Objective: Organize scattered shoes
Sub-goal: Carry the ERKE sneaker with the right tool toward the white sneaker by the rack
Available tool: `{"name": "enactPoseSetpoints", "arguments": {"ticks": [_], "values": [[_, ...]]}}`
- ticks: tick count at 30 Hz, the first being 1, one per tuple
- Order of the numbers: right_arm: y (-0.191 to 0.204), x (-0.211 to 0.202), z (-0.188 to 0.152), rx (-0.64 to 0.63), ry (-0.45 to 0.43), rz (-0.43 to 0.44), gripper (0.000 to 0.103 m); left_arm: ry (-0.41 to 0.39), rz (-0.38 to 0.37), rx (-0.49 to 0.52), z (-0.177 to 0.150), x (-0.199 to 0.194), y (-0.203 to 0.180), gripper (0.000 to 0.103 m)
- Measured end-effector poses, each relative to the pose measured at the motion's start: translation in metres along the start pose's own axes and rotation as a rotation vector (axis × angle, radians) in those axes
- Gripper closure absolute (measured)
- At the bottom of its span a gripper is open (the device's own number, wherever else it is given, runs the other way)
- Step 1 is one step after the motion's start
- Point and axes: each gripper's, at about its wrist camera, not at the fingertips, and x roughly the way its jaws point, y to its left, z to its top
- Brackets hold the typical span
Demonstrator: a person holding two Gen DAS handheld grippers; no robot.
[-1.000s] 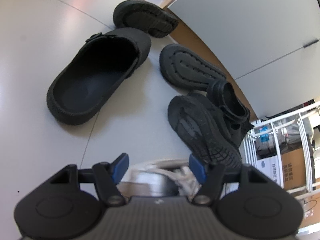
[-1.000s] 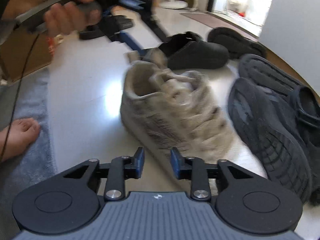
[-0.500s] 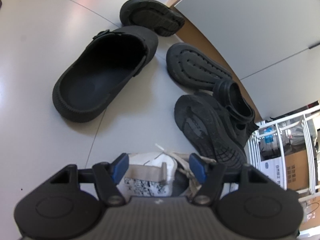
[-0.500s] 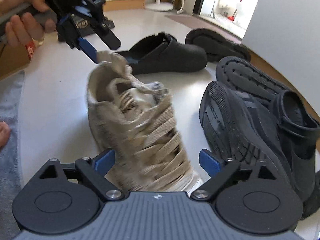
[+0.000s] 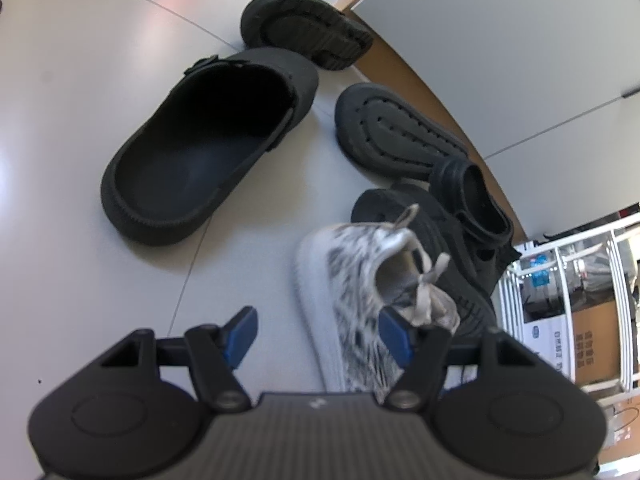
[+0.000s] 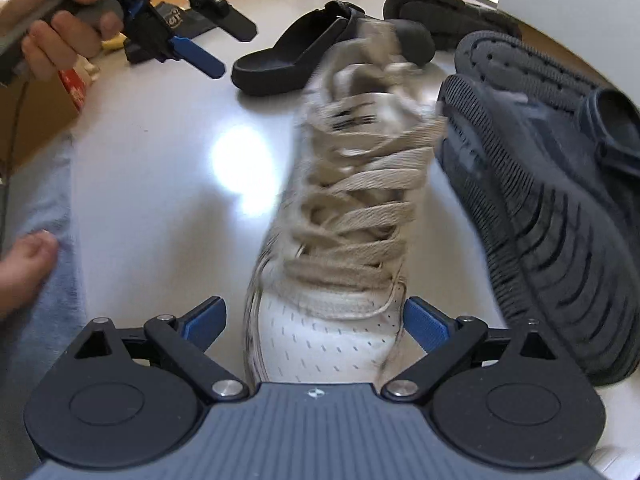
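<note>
Pale grey glossy floor (image 5: 100, 92), shoes scattered along a wood-trimmed grey wall panel (image 5: 500, 52).

White lace-up sneaker with grey-black speckled sides and beige laces (image 6: 340, 240): upright on the floor, motion-blurred, toe box between the blue pads of the right claw (image 6: 314, 326). Pads spread wide, clear of the shoe on both sides, nothing gripped. In the left wrist view, same sneaker (image 5: 352, 296) just ahead of the left claw (image 5: 316, 330), heel tab raised, partly behind the claw's right-hand pad.

Left claw open, no shoe between the pads; also seen from the right wrist view (image 6: 200, 46), held aloft in a hand (image 6: 60, 36).

Black open-back clog with a side buckle (image 5: 200, 152): upright on the floor, well apart from the sneaker, hollow interior dark, nothing seen inside.

Black shoe lying sole-up with oval tread (image 5: 304, 32): near the wall, just beyond the clog's toe.

Black shoe lying sole-up with dotted groove tread (image 5: 396, 136): beside the wall trim.

Black sneaker with ribbed sole, tipped on its side (image 6: 540, 232): just beside the white sneaker, leaning against a black strap-back rubber clog (image 6: 616, 128).

White wire rack with cardboard boxes (image 5: 576, 312) at far right; contents of the boxes not legible.

Grey-blue towel or mat (image 6: 48, 232) at the floor edge, bare toes (image 6: 24, 268) on it.
</note>
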Motion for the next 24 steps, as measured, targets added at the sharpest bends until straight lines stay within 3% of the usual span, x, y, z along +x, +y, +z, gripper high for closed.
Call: {"name": "enactPoseSetpoints", "arguments": {"ticks": [3,5,10,13,17,24], "values": [[-0.002,0.010,-0.006,0.062,0.091,0.056,0.012,-0.003,-0.023,-0.018,0.000,0.001,-0.001,0.034],[0.005,0.002,-0.009,0.031,0.123,0.030,0.013,-0.008,-0.046,-0.022,0.000,0.001,-0.003,0.034],[0.002,-0.023,-0.002,0.044,0.121,-0.025,0.013,-0.012,-0.111,-0.017,0.000,0.001,-0.011,0.034],[-0.008,-0.032,0.006,0.125,0.091,-0.067,0.012,-0.025,-0.129,-0.014,-0.001,-0.002,-0.012,0.033],[-0.013,-0.030,0.017,0.187,0.046,-0.067,0.012,-0.029,-0.126,-0.024,-0.001,-0.005,-0.008,0.033],[-0.010,-0.011,0.034,0.170,0.029,-0.042,0.008,-0.037,-0.089,-0.031,0.002,-0.006,0.002,0.032]]}}
